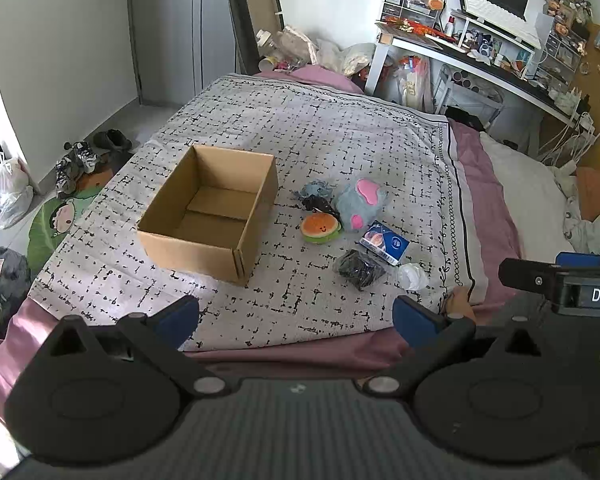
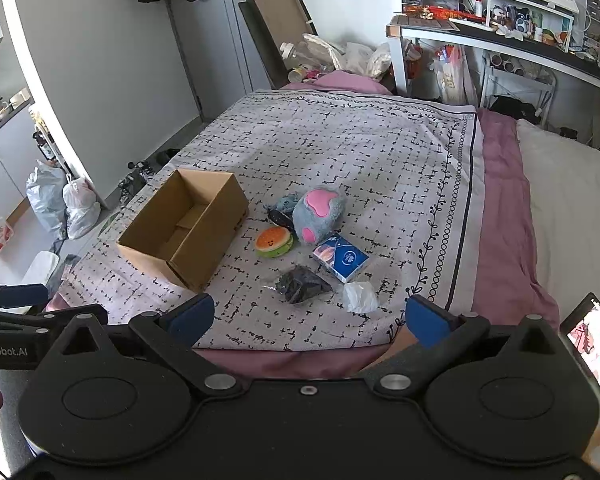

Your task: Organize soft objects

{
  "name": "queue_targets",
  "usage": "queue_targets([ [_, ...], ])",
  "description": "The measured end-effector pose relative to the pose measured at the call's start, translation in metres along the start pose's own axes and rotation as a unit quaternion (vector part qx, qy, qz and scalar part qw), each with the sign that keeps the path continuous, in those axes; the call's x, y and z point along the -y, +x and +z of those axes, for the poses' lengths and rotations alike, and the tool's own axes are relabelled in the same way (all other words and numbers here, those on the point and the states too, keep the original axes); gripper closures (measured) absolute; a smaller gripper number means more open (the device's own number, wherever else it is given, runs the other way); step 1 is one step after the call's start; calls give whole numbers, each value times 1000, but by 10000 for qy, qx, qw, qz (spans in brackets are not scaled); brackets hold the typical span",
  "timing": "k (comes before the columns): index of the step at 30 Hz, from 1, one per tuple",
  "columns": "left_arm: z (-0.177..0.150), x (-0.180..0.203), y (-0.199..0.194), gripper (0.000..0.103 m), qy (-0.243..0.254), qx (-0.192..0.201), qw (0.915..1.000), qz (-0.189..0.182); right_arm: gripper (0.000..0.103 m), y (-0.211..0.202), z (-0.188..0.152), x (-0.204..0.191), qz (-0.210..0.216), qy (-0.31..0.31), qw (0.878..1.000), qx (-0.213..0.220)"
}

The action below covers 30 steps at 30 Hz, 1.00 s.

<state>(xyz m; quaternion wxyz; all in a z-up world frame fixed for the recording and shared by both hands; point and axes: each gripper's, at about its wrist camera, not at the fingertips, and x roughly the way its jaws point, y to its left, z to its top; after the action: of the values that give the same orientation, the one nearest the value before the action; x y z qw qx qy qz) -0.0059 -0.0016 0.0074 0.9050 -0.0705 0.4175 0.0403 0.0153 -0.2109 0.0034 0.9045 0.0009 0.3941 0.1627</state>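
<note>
An open, empty cardboard box (image 1: 216,210) (image 2: 188,226) sits on the patterned bedspread (image 1: 340,136) (image 2: 360,152). To its right lie a grey plush paw with pink pads (image 1: 360,202) (image 2: 318,216), an orange-and-green burger plush (image 1: 320,229) (image 2: 274,242), a small blue plush (image 1: 316,190) (image 2: 286,202), a dark bundle (image 1: 320,204) (image 2: 280,218), a blue tissue pack (image 1: 384,242) (image 2: 340,258), a black item in a clear bag (image 1: 360,268) (image 2: 300,284) and a white wad (image 1: 412,276) (image 2: 360,296). My left gripper (image 1: 296,316) and right gripper (image 2: 310,316) are both open and empty, held back over the near bed edge.
A cluttered white desk (image 1: 480,60) (image 2: 500,40) with a monitor stands at the back right. Shoes (image 1: 80,160) and plastic bags (image 1: 10,196) (image 2: 64,204) lie on the floor to the left. A phone (image 2: 592,344) is at the right. A white pillow (image 1: 528,196) lies at the right.
</note>
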Motion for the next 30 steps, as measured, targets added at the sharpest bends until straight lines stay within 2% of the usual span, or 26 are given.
queue_targets([
  [30, 0, 3, -5, 1, 84, -3, 10000, 49, 0, -2, -1, 3, -15, -15, 10000, 21],
])
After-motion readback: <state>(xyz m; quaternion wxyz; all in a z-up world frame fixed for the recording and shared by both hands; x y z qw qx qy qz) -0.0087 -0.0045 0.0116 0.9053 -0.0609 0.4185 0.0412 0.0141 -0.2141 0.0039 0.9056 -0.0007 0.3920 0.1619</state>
